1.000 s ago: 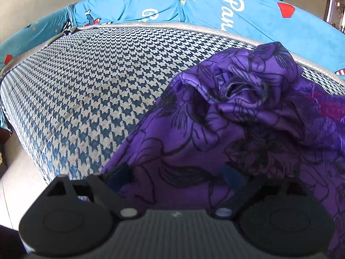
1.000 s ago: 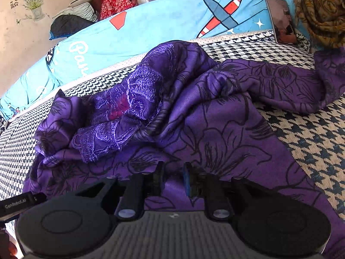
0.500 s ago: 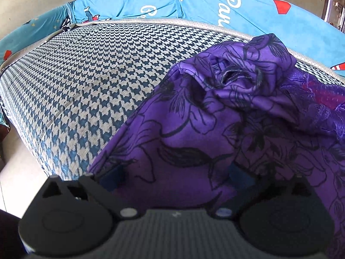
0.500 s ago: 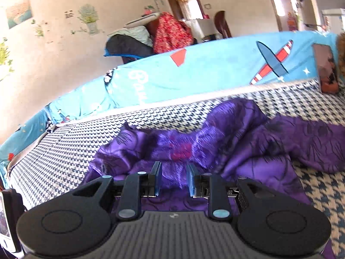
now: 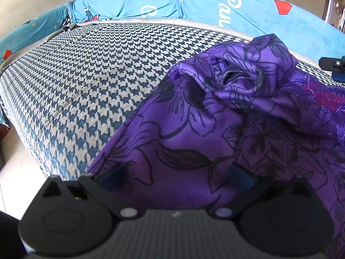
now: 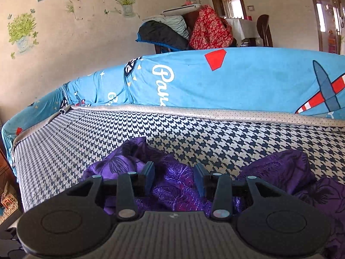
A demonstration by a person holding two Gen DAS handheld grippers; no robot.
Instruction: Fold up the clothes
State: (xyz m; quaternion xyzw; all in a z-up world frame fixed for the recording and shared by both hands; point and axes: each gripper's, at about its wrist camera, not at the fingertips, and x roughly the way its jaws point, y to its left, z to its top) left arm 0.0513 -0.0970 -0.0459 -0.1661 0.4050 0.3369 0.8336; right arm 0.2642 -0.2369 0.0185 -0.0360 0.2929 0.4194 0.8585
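One purple garment (image 5: pixel 194 133) lies bunched on the houndstooth sofa seat (image 5: pixel 97 75), no flat fold visible. Left gripper (image 5: pixel 174 177) jaws spread wide with cloth draped between; right gripper (image 6: pixel 173 180) jaws parted, empty, above it.

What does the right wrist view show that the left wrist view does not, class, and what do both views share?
Only the right wrist view shows the wall with plant stickers, the pile of clothes behind the sofa, the aeroplane print and the open right gripper with bare fingers. Only the left wrist view shows the left gripper, open, with cloth draped over its fingers. Both show the purple floral garment, the houndstooth seat and the blue backrest cover.
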